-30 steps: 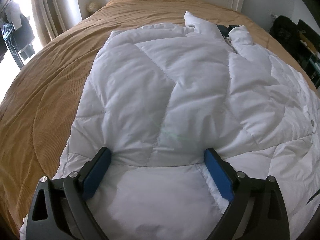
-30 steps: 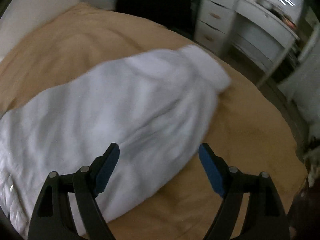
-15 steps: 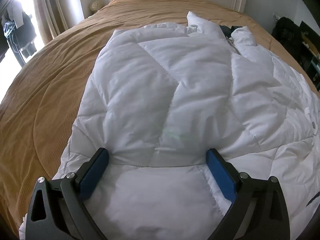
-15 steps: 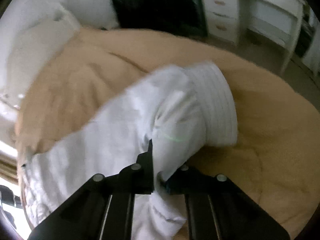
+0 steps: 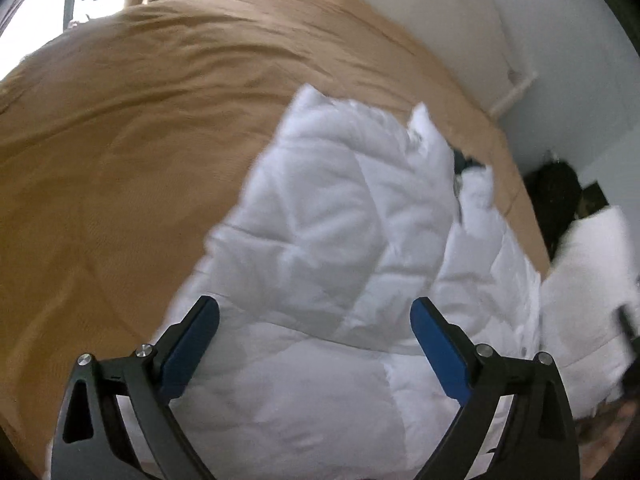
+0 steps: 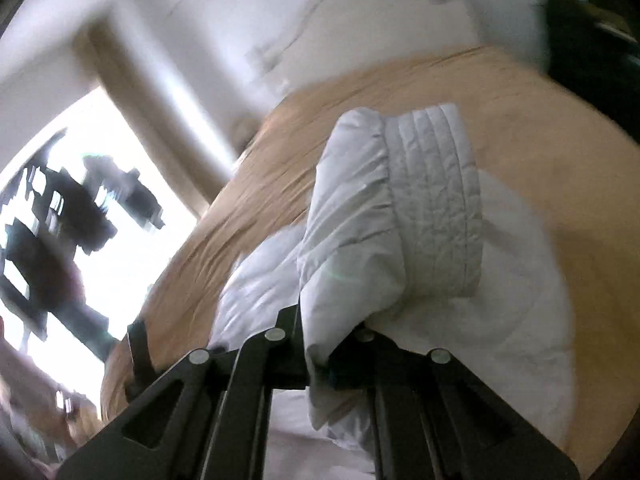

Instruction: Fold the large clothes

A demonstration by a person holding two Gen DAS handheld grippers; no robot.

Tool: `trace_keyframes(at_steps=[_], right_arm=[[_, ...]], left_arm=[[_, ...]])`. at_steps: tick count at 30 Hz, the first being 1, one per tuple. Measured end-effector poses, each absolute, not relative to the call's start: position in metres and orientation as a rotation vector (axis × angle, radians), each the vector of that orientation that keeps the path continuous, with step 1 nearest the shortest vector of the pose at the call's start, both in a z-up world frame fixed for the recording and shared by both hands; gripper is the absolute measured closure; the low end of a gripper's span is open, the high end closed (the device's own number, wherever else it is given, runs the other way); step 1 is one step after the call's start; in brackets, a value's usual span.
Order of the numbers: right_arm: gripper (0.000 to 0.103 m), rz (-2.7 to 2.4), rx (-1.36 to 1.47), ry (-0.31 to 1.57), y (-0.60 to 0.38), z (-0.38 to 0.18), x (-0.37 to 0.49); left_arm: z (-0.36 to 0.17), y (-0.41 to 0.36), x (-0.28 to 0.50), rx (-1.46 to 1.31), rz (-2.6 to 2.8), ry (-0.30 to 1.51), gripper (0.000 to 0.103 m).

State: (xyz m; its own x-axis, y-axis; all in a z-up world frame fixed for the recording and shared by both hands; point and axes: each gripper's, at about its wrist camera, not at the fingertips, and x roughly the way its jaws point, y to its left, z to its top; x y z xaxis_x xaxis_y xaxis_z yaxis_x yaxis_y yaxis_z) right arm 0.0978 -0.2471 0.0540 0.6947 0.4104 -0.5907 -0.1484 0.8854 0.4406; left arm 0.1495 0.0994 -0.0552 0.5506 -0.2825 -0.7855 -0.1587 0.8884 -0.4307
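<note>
In the left wrist view, the tan bedspread point(image 5: 132, 152) fills the frame from nine o'clock round to twelve. A bright window shows at eleven o'clock, and a white headboard point(image 5: 448, 32) at one. The white quilted down jacket point(image 5: 340, 240) lies spread on the bedspread, running from the centre down to six o'clock. Its collar end points toward one o'clock. The left gripper point(image 5: 314, 344) hangs over the jacket's near part with its blue-padded jaws wide apart. The fabric lies under them, and no pad presses on it. At three o'clock a white sleeve point(image 5: 588, 292) stands lifted beside the jacket's edge (blurred, so its outline is soft), and something dark sits past the bed at two o'clock.

In the right wrist view, a bright window with dark shapes hanging in it sits at nine o'clock. The right gripper point(image 6: 320, 354), at six o'clock, has just been closing, and its black jaws now pinch the jacket's sleeve point(image 6: 360, 240). The sleeve rises from the jaws toward twelve o'clock and ends in a ribbed stitched cuff point(image 6: 436, 208). The rest of the jacket and the tan bedspread lie beneath, out to three o'clock.
</note>
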Motion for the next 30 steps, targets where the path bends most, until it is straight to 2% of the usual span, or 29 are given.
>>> trace_keyframes(at_steps=[6,12,14,16,18,24,30], right_arm=[[0.097,0.366,0.222,0.923,-0.121,-0.034,0.131],[0.081,0.323,0.096,1.03,-0.099,-0.099,0.148],[0.066,0.374,0.163,1.047,-0.111,-0.086,0.143],[0.041,0.408,0.265,1.056,-0.128,-0.069,0.135],[0.025,0.418,0.342,1.004,-0.148,-0.047,0.122],[0.025,0.344,0.397,0.867,-0.215,0.012,0.063],[0.025,0.126,0.491,0.846,-0.299,0.009,0.025]], left_arm=[[-0.034,0.134,0.139,-0.463,-0.005,0.921,0.007],[-0.033,0.122,0.144,-0.409,-0.031,0.925,0.007],[-0.032,0.115,0.144,-0.397,-0.051,0.923,0.007],[-0.026,0.1,0.144,-0.369,-0.085,0.916,0.007],[-0.02,0.084,0.143,-0.346,-0.122,0.906,0.007],[-0.009,0.025,0.134,-0.344,-0.297,0.918,0.006],[-0.029,-0.059,0.134,-0.194,-0.411,0.967,0.006]])
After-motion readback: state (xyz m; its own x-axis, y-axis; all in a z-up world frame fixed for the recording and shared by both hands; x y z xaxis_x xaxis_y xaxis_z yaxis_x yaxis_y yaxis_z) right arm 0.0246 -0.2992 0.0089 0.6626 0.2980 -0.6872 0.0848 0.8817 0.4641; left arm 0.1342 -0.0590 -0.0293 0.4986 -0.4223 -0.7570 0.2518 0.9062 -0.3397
